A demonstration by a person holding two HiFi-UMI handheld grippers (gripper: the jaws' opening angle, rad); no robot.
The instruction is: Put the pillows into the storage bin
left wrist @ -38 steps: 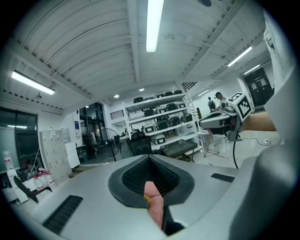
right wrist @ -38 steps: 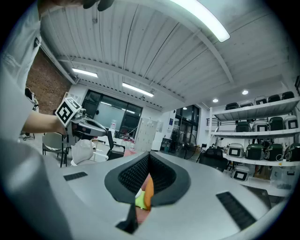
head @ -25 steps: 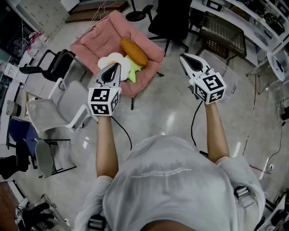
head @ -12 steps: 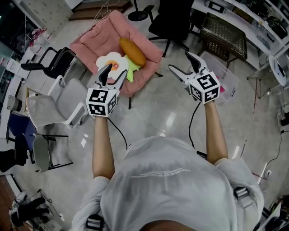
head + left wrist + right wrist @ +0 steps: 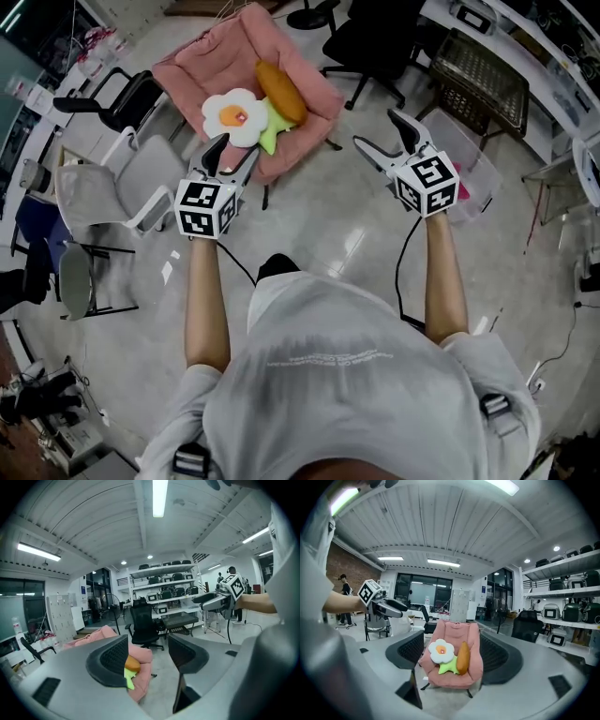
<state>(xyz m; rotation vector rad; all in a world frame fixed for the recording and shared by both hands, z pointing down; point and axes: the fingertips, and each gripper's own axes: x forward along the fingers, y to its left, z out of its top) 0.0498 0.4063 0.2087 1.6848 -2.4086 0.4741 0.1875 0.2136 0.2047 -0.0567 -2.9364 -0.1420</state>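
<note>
A pink armchair (image 5: 309, 111) holds a white flower pillow (image 5: 236, 116) with a green stem and an orange oblong pillow (image 5: 281, 91). In the right gripper view the flower pillow (image 5: 441, 651) and the orange pillow (image 5: 462, 657) show in the gap between the jaws, still at a distance. My left gripper (image 5: 232, 155) hovers just short of the chair's front edge. Its jaws have just been opening and hold nothing. My right gripper (image 5: 378, 131) is to the right of the chair, also just opened wide and empty. A clear storage bin (image 5: 473, 173) stands on the floor behind the right gripper.
A grey office chair (image 5: 141, 187) stands left of the left gripper. A black office chair (image 5: 375, 37) and a wire-mesh table (image 5: 478, 80) are beyond. Desks and shelves line the edges. Cables trail on the glossy floor.
Both grippers went from shut to open. Both hands moved forward and down toward the pink chair, which now sits nearer in the head view.
</note>
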